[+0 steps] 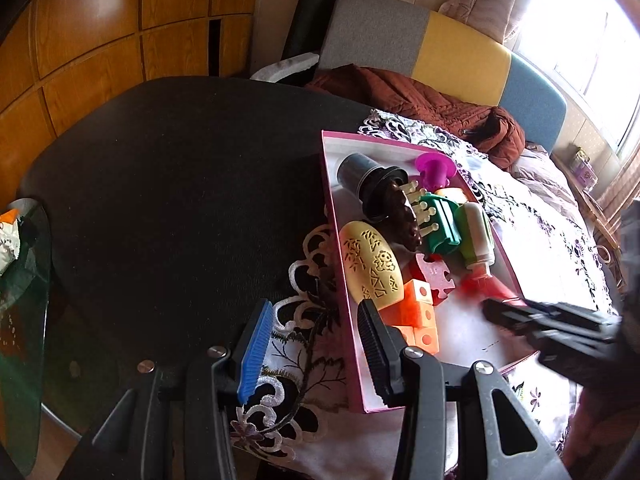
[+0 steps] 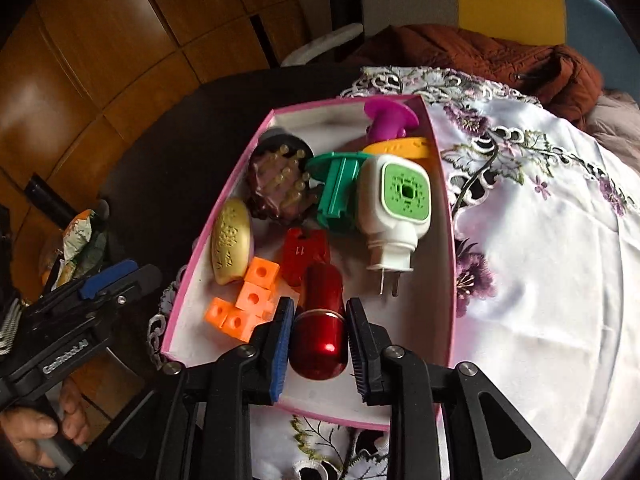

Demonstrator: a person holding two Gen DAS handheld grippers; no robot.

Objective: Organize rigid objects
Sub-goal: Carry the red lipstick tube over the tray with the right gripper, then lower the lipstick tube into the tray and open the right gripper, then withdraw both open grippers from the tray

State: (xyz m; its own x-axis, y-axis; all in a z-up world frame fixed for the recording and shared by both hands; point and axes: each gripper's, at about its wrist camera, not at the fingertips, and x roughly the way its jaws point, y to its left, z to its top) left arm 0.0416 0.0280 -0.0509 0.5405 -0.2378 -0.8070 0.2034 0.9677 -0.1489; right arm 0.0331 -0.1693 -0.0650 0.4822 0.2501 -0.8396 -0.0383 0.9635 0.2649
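Observation:
A pink-rimmed white box [image 2: 224, 216] lies on the embroidered cloth. It holds a yellow oval piece [image 2: 232, 240], orange cubes [image 2: 248, 300], a brown bristle brush [image 2: 276, 184], a green part [image 2: 336, 192], a white-and-green plug-in device [image 2: 396, 204], a magenta piece [image 2: 388, 120] and a flat red piece [image 2: 304, 256]. My right gripper [image 2: 320, 306] is shut on a shiny red cylinder [image 2: 320, 340], held over the box's near end. My left gripper [image 1: 315, 306] stands open at the box's left wall [image 1: 340, 248], nothing pressed between its pads. A black cup [image 1: 360, 172] lies in the box's far corner.
The white flowered tablecloth [image 2: 540, 240] covers part of a dark round table [image 1: 180, 180]. A brown jacket [image 1: 420, 96] lies on a grey, yellow and blue seat behind. A glass side table with a snack bag [image 1: 12, 240] is at the left. A person's hand [image 2: 32, 428] holds the left gripper.

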